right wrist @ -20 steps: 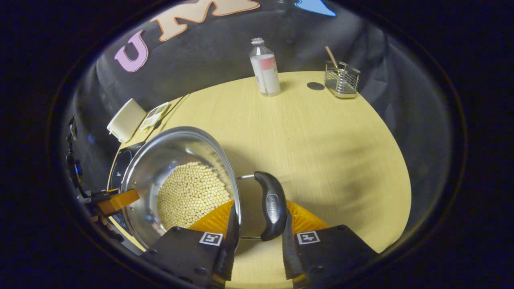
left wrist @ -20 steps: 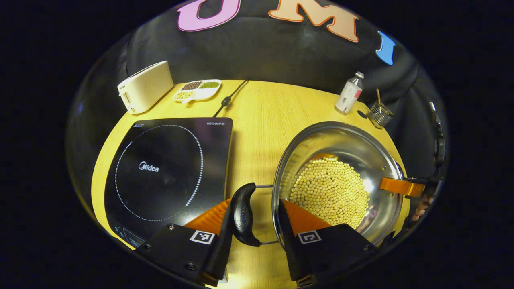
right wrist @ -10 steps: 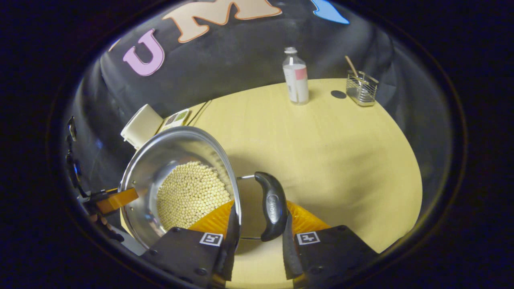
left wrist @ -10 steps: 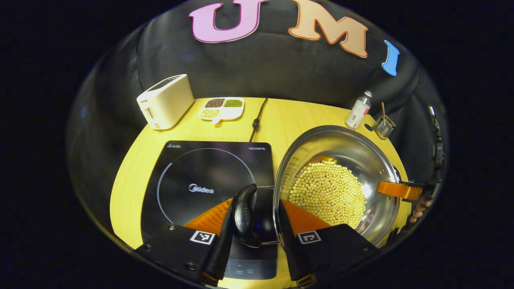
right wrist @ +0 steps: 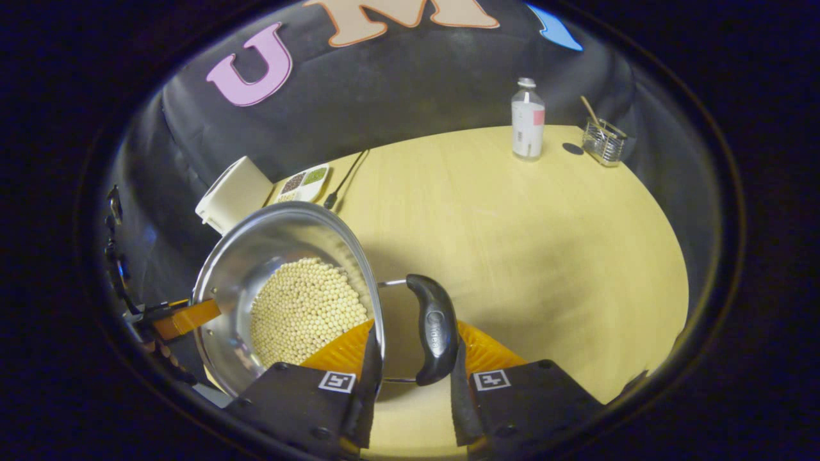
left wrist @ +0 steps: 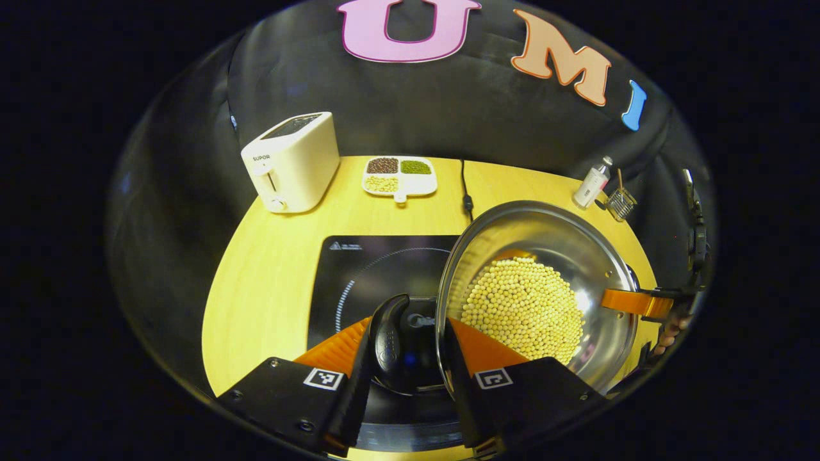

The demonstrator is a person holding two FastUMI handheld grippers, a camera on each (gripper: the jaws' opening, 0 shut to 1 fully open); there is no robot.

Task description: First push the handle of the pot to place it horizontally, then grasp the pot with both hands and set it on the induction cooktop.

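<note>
Pot [left wrist: 596, 256] — steel, holding pale round beans [left wrist: 522, 307] — is carried over the right part of the induction cooktop [left wrist: 371, 269] on the bench [left wrist: 269, 282]. Left gripper [left wrist: 405, 378]: jaws clamped on the pot's left black handle [left wrist: 387, 342]. Right gripper [right wrist: 410, 381]: jaws clamped on the right black handle [right wrist: 434, 336]. Behind the cooktop stand a toaster [left wrist: 291, 160] and a divided dish [left wrist: 400, 176] — further right, a bottle [right wrist: 527, 121] and a wire holder [right wrist: 603, 142].
</note>
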